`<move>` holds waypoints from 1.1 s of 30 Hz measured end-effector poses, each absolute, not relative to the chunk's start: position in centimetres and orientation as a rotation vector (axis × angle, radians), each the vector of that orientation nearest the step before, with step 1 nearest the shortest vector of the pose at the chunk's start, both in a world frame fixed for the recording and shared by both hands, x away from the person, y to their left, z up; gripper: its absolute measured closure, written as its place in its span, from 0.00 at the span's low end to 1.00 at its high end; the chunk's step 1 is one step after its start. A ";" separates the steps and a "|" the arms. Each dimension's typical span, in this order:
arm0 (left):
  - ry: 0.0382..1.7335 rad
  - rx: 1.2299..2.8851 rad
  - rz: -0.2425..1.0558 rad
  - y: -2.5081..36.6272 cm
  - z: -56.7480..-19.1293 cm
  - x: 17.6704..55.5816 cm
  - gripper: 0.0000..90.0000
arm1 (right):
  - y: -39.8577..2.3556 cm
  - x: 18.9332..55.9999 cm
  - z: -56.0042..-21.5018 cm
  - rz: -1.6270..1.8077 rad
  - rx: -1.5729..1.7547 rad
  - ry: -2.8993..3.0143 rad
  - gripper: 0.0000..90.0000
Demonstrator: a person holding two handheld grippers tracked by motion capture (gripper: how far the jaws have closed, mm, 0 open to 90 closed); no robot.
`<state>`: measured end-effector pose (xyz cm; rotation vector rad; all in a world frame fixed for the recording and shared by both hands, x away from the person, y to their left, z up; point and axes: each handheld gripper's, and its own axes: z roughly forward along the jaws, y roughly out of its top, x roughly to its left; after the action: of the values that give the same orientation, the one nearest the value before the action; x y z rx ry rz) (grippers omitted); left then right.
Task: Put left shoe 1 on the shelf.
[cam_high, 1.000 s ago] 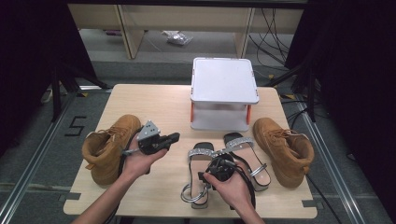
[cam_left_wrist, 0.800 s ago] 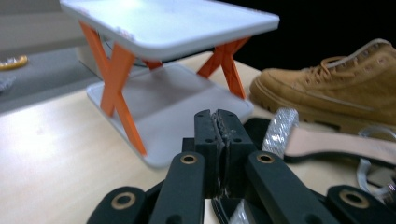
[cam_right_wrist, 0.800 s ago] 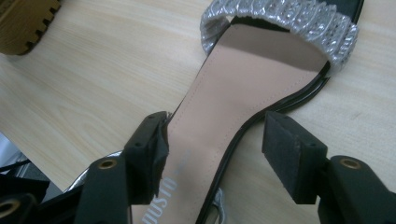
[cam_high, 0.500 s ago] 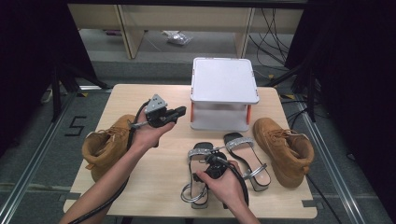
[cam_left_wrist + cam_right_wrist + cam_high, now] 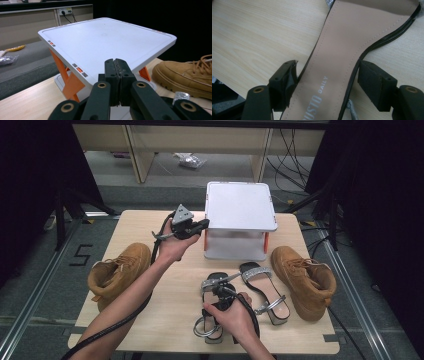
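Right gripper (image 5: 221,292): your jaws have just been opening and now stand spread, straddling the left sandal (image 5: 212,307) across its insole. In the right gripper view the sandal (image 5: 332,62) lies flat on the desk (image 5: 257,32) between the jaws; the left pad looks close to the sole edge, the right pad stands just off it with the thin black strap (image 5: 384,37) running past. No pinch that I can see, so I read it as released or not yet gripped.

Left gripper (image 5: 192,226): jaws pressed together, nothing between them. It's raised, with the white shelf stand (image 5: 105,42) right ahead of the jaws and a tan boot (image 5: 185,75) off to their right.

The other sandal (image 5: 264,290) lies just beside yours, on the far side from your left hand.

Handling, my read:
- Sandal is light, sole fairly stiff but thin; straps are soft and floppy, no good as a grip point.
- The insole looks smooth, so a flat top-and-bottom pinch may slide. Better to clamp across the sole edges at the waist, about where your jaws already sit.
- Keep the strap out from under the right pad, or it'll snag and twist the shoe.
- The heel end will likely droop when lifted, so grip near the middle.
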<state>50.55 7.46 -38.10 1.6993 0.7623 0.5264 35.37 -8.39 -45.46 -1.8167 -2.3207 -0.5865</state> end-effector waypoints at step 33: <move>0.816 1.726 0.544 6.2 -39.3 52.4 0.98 | -7.5 37.7 -46.5 -0.418 -1.796 -2.375 0.33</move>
<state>52.45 6.17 -39.35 1.7258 0.8158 0.5437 37.73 -7.49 -46.52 -1.7956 -2.3749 -0.4178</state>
